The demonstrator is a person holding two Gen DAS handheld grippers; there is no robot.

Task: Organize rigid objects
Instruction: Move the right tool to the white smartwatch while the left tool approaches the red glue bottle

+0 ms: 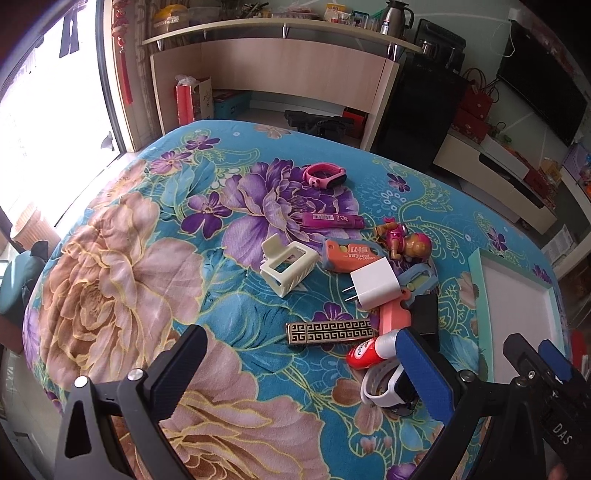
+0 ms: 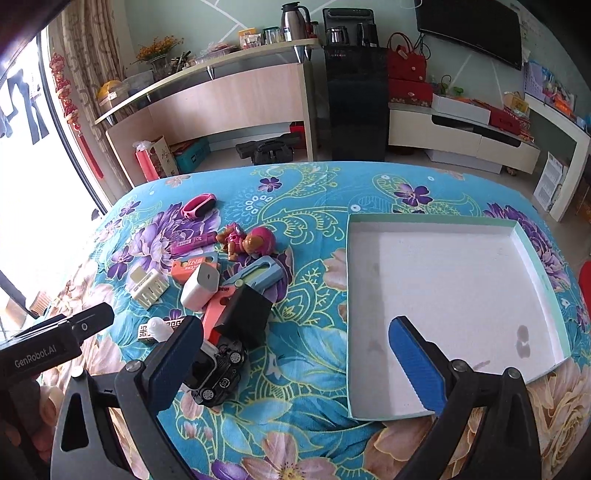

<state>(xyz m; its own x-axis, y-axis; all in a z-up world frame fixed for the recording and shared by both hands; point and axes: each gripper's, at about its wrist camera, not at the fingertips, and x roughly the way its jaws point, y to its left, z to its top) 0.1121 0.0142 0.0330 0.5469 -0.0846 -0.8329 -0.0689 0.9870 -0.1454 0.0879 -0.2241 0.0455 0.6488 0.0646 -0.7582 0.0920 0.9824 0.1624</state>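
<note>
Two grippers are hovering over the flowered blanket (image 1: pixel 122 266), both with fingers spread wide and holding nothing: the left gripper (image 1: pixel 299 373) and the right gripper (image 2: pixel 295 354). Ahead of the left gripper's fingers, running left to right, are lying one cream clip (image 1: pixel 286 267), one patterned bar (image 1: pixel 328 332), one pink band (image 1: pixel 325 175), one magenta marker (image 1: pixel 332 220), one white charger (image 1: pixel 373 288) and one toy figure (image 1: pixel 402 242). One shallow white tray (image 2: pixel 458 280) is sitting beyond the right gripper's right finger. A counter (image 2: pixel 221 92) and a television (image 2: pixel 469 29) are standing behind.
</note>
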